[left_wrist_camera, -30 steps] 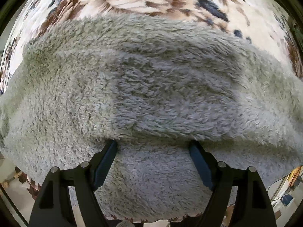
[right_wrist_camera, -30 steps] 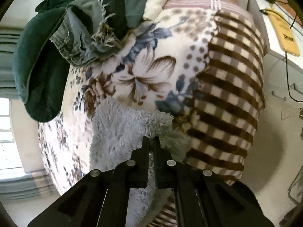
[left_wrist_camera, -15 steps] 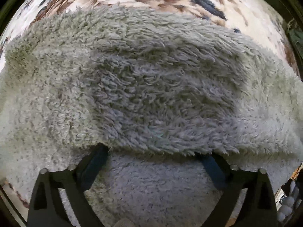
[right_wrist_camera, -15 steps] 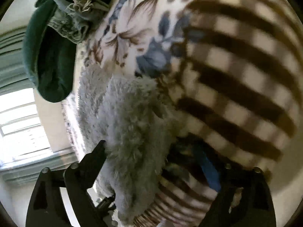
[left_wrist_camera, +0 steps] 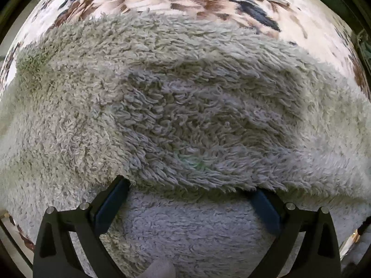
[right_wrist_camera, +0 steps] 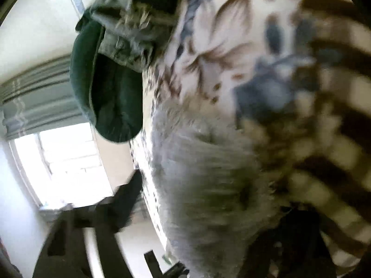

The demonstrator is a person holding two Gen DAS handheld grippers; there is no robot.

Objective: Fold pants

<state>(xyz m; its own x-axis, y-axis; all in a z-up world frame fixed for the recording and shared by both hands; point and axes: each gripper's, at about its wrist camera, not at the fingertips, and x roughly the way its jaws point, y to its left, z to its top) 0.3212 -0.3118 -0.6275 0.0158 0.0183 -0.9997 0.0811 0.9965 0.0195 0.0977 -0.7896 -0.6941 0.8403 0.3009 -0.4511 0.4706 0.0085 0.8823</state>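
— What is the left gripper (left_wrist_camera: 190,187) doing?

— Its jaws are spread wide and have just finished opening. It points down into the fluffy grey pants (left_wrist_camera: 185,115). Both fingertips are tucked under the edge of a folded-over layer at the bottom of the frame, so a thick fold of the pile lies between them, but the pads stand clear of it on either side rather than pinching.

— And around it?

— The pants fill nearly the whole left view. Above them, along the top of the frame, runs the flowered blanket (left_wrist_camera: 208,2) they lie on, cream with brown and dark blue blooms.

— The right gripper (right_wrist_camera: 208,220)?

— That view is badly blurred. One dark finger (right_wrist_camera: 125,199) shows at lower left against the bright window (right_wrist_camera: 69,162); the other is a dark smear at lower right. The jaws have just been closing in from a wide spread, with a bunched end of the pants between them in the lower middle. Whether the pads press on it, I cannot tell.

— What lies beyond?

— The flowered blanket carries on above the pants, and a brown-and-cream checked blanket (right_wrist_camera: 336,139) fills the right side. At upper left hangs a dark green garment (right_wrist_camera: 109,97) with frayed jeans (right_wrist_camera: 129,27) just above it.
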